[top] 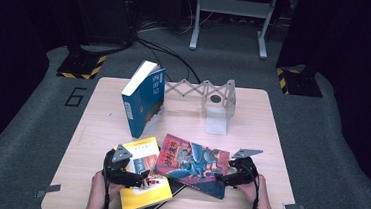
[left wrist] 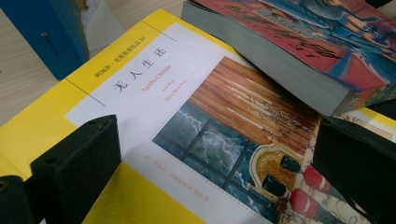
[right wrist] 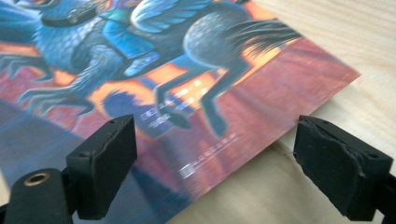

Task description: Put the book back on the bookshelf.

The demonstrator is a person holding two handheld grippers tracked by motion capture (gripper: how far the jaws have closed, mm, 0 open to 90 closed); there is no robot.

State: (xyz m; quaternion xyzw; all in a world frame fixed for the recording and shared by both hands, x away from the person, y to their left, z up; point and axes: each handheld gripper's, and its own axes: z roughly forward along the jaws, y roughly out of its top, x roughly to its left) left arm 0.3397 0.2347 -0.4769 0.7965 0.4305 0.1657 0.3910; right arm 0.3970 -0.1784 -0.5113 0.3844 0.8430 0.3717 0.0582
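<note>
A: Where were your grippers at that moment?

B: Both were near the front edge of the table (top: 271, 141). Your left gripper (top: 143, 179) was over the yellow book (top: 143, 187), at the front left. Your right gripper (top: 222, 177) was at the right end of the red book (top: 191, 161).

A: Were they holding something?

B: No. In the left gripper view the jaws of the left gripper (left wrist: 215, 168) stood wide apart, with the cover of the yellow book (left wrist: 154, 107) between them, and they did not press on it. In the right gripper view the right gripper (right wrist: 215, 163) was also spread open. One jaw was over the cover of the red book (right wrist: 187, 93), the other was over bare wood beside the corner of that book.

A: How did the books lie?

B: The red book (left wrist: 289, 51) lay partly on top of the yellow one, covering its right part. A dark book (top: 212, 188) was under both, with a corner showing near the front edge. A blue book (top: 144, 98) stood upright toward the back left, beside a white rack (top: 218, 107) near the back edge.
</note>
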